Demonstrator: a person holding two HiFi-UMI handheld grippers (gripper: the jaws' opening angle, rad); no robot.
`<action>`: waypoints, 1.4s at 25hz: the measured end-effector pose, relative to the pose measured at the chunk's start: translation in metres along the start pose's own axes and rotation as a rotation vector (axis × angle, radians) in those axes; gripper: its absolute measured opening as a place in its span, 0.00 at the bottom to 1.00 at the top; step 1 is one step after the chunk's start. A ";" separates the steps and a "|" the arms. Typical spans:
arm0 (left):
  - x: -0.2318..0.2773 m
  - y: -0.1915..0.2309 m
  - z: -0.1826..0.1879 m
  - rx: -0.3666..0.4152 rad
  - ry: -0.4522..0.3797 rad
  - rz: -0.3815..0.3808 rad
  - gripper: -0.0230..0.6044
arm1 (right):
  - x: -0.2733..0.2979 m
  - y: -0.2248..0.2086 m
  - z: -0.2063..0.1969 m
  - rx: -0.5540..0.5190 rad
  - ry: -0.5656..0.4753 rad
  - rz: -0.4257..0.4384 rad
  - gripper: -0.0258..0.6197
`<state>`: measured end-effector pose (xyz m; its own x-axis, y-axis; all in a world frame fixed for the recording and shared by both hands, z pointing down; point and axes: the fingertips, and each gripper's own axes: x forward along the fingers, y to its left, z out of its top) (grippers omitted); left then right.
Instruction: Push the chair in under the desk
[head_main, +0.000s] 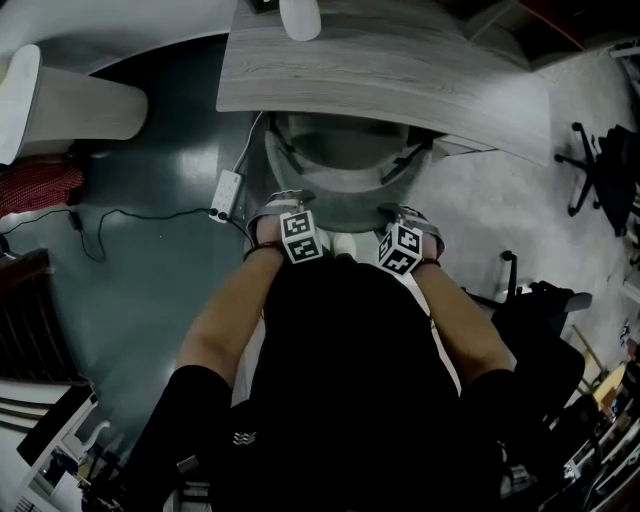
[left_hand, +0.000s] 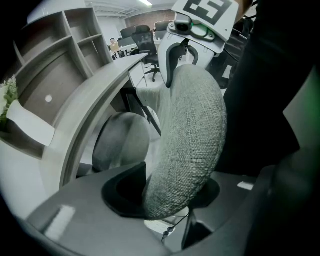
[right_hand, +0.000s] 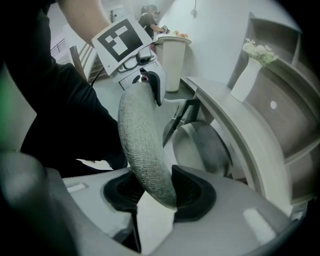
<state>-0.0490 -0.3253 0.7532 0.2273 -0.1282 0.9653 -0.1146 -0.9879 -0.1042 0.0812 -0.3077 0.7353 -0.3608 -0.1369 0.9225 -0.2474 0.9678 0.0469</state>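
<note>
**One chair, one table, my two grippers.**
My left gripper and right gripper, both fairly wide, clamp the backrest; the seat sits partly under the table's near edge.

Our left gripper and right gripper point steeply down, forearms extended, jaws clamped on the chair backrest.
</note>
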 end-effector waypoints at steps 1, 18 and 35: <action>0.000 0.002 0.000 -0.001 0.001 -0.002 0.34 | 0.000 -0.001 0.001 0.001 0.001 0.002 0.27; 0.001 0.023 -0.011 0.030 -0.014 -0.039 0.34 | 0.009 -0.017 0.017 0.011 0.014 0.028 0.27; -0.025 0.018 -0.008 -0.075 -0.001 0.002 0.37 | -0.011 -0.013 0.014 0.063 0.044 0.098 0.32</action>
<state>-0.0640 -0.3388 0.7293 0.2276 -0.1303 0.9650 -0.1868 -0.9784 -0.0880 0.0759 -0.3215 0.7193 -0.3470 -0.0315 0.9373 -0.2693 0.9607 -0.0674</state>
